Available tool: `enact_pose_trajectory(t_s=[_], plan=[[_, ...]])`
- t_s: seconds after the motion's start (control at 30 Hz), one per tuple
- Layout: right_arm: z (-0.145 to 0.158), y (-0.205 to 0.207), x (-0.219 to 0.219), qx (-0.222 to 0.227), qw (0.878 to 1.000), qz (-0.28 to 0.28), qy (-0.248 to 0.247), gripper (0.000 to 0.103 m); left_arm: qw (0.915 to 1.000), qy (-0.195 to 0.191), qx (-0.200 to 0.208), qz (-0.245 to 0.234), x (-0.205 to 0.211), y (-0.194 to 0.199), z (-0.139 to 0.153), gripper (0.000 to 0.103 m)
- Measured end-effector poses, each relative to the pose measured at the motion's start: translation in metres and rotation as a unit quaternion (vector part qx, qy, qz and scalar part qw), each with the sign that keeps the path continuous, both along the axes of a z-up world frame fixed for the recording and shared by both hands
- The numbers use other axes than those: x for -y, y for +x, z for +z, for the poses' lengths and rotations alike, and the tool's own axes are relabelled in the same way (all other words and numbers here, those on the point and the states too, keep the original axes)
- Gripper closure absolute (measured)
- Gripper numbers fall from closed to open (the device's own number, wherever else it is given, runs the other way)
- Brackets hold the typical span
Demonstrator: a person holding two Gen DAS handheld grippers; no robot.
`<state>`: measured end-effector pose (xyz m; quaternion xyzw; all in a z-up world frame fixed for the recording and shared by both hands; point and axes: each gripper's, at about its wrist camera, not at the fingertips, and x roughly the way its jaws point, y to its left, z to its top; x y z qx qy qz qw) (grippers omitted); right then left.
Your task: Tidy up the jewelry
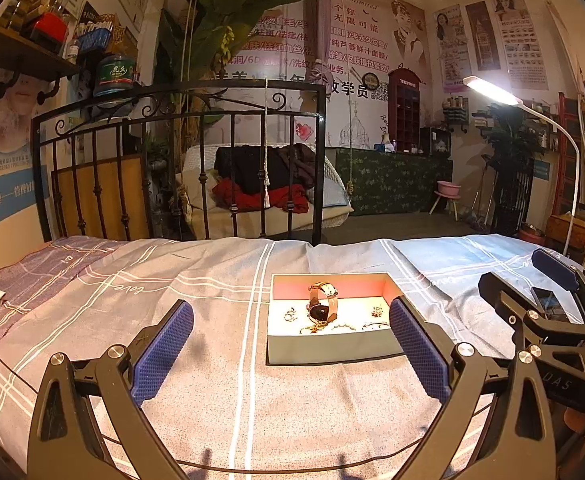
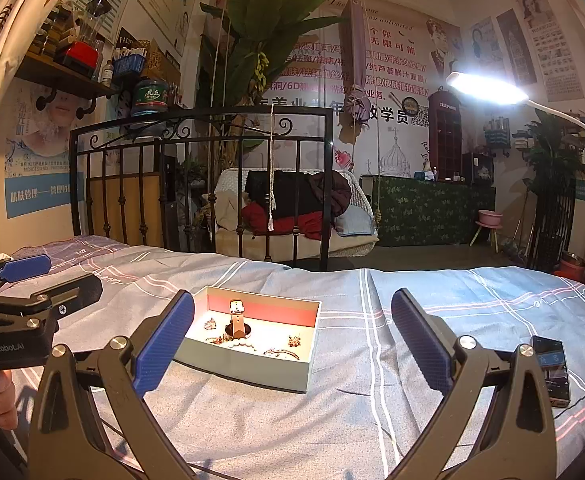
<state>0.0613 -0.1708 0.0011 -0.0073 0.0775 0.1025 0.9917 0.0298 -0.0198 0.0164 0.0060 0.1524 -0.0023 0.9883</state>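
A shallow open box (image 2: 248,364) sits on the bed (image 2: 432,312), about midway across it and toward its near edge. In the box a watch (image 2: 236,318) stands upright on its strap loop, long axis vertical, face hard to make out. Around it lie small jewelry pieces (image 2: 288,350), too tiny to identify; the near wall hides some of them. Both claws hover apart from the box, fingers spread wide and empty: the left claw (image 1: 292,354), the right claw (image 2: 292,344). A phone (image 2: 552,368) lies toward the bed's right edge.
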Motion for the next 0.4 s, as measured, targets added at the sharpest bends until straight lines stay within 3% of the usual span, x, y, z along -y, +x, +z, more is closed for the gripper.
enact_pose_trajectory(t_s=[0.4], plan=[[-0.0036,0.0019,0.0011,-0.005,1.000,-0.001,-0.001,0.006,1.0000,0.000,0.002,-0.004,-0.0013,0.0024,0.0012,0.006]])
